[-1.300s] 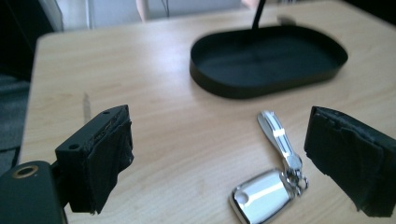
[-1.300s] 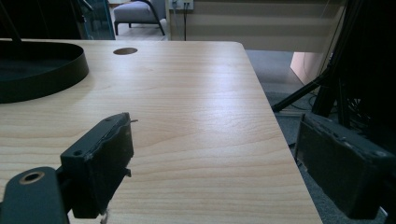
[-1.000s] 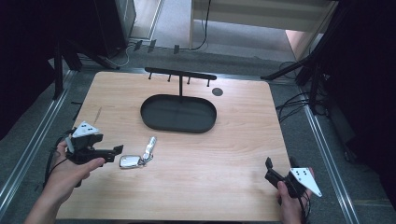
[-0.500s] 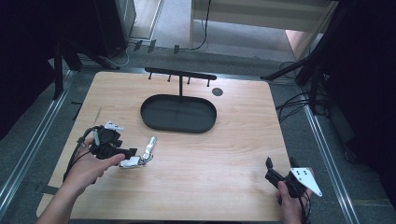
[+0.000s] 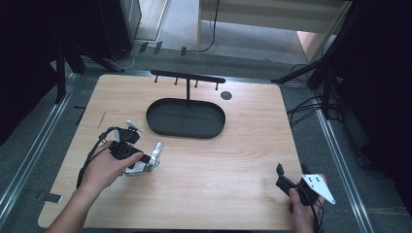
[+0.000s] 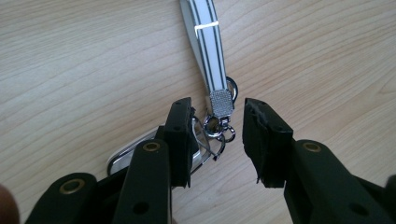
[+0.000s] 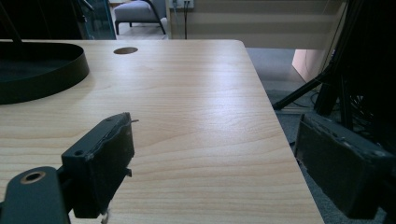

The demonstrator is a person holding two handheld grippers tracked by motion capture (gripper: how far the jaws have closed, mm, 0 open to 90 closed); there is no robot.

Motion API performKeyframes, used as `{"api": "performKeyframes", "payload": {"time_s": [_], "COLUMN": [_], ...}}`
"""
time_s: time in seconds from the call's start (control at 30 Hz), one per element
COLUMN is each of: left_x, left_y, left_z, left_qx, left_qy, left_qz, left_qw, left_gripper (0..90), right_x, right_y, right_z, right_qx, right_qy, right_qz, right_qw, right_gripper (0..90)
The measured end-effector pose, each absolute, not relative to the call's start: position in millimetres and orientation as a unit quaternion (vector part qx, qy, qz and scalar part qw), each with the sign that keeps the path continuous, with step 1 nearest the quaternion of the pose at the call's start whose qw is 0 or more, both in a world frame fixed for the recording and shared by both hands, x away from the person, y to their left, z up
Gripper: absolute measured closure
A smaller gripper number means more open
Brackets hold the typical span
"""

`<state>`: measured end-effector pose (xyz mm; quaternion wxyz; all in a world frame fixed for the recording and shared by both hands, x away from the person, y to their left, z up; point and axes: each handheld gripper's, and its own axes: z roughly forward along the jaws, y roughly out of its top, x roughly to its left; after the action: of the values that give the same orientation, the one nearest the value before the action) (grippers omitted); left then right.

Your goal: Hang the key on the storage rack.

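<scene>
Left gripper (image 6: 215,140): your jaws stand apart, one on each side of the key ring cluster; nothing is clamped. One jaw lies over the edge of the silver fob. In the high view your left hand (image 5: 104,167) covers most of this gripper (image 5: 145,162), at about 8 o'clock on the table.
Key set (image 6: 212,88): lying flat on the wooden table (image 5: 233,160). The left gripper view shows a grey striped strap running away toward 12 o'clock, a metal clasp, small rings and a chrome-edged fob (image 6: 135,151) partly under the jaw. The high view gives just a pale strap and a silvery lump (image 5: 145,160).
Right gripper (image 7: 212,158): your jaws are wide apart and empty, hovering above the table's edge at about 5 o'clock; seen from above at (image 5: 282,177).
Tray (image 5: 186,118): black, oval, at the table's centre toward 12 o'clock. The high view shows its floor bare; the right gripper view catches its outer wall (image 7: 42,65) and little of the inside.
Rack (image 5: 187,77): black T-shaped stand rising from the tray's far rim, small pegs hanging under its bar.
Round hole (image 5: 226,95): dark disc in the tabletop at 1 o'clock; also seen at (image 7: 125,50).
</scene>
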<state>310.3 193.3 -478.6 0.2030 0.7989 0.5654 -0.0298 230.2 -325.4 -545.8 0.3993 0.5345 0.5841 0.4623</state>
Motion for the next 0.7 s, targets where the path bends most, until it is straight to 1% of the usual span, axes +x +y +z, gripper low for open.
{"api": "performKeyframes", "payload": {"time_s": [0.2,0.37,0.57,0.7], "left_x": [317.3,321.5,324.9,325.7], "left_y": [177.3,167.7,161.8,160.2], "left_z": [-485.0,-489.5,-497.4,-500.7], "left_qx": [0.81,0.815,0.821,0.82], "left_qy": [0.558,0.557,0.555,0.557], "left_qz": [-0.027,-0.004,-0.003,-0.006], "left_qw": [0.181,0.158,0.134,0.129], "left_gripper": [65.8,67.3,67.8,70.6], "right_x": [230.4,230.4,230.4,230.4], "right_y": [-325.6,-325.8,-325.8,-325.7], "right_z": [-545.8,-545.7,-545.7,-545.7], "right_qx": [0.534,0.534,0.535,0.534], "right_qy": [0.585,0.586,0.585,0.586], "right_qz": [0.462,0.463,0.464,0.464], "right_qw": [0.398,0.397,0.395,0.395], "right_gripper": [11.5,11.5,11.5,11.5]}}
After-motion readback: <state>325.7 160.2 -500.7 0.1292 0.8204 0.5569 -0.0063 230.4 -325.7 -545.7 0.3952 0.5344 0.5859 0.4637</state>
